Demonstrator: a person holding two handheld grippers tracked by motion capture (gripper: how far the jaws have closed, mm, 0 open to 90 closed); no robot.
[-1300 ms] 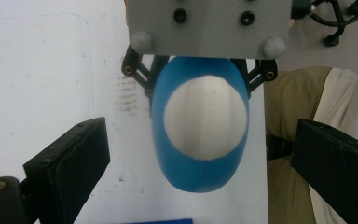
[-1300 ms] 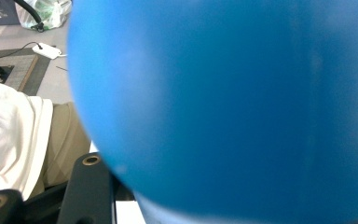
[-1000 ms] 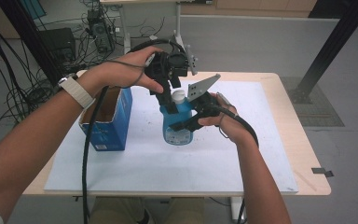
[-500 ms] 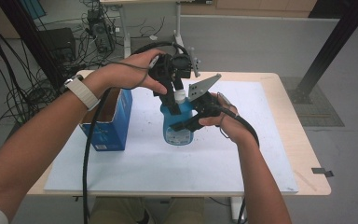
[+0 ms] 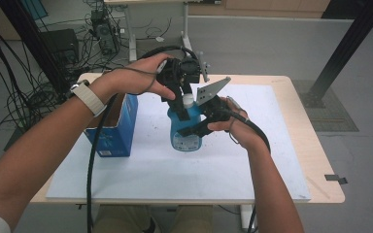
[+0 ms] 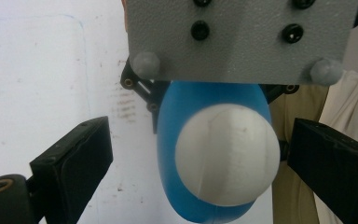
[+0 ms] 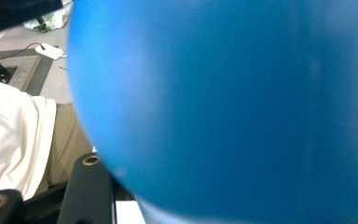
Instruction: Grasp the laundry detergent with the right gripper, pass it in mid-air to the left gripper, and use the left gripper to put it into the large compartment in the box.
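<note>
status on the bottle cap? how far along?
Done: the right gripper is shut on the blue bottle, which stands on the white mat. In hand: the left gripper hangs over the white cap, one jaw on each side with gaps to the cap; the jaws have just been closing a little. Left: grip the cap and, likely, twist it off; it is still on.

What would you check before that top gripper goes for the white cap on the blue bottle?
1. Blue bottle upright on the white mat: ok.
2. Right gripper clamped on the bottle's body: ok.
3. Left gripper straddling the white cap: ok.
4. Fingers touching the cap: not ok; they have just closed a little, with gaps on both sides.
5. Cap tightness: cannot tell.
6. Blue box clear of the bottle: ok.
</note>
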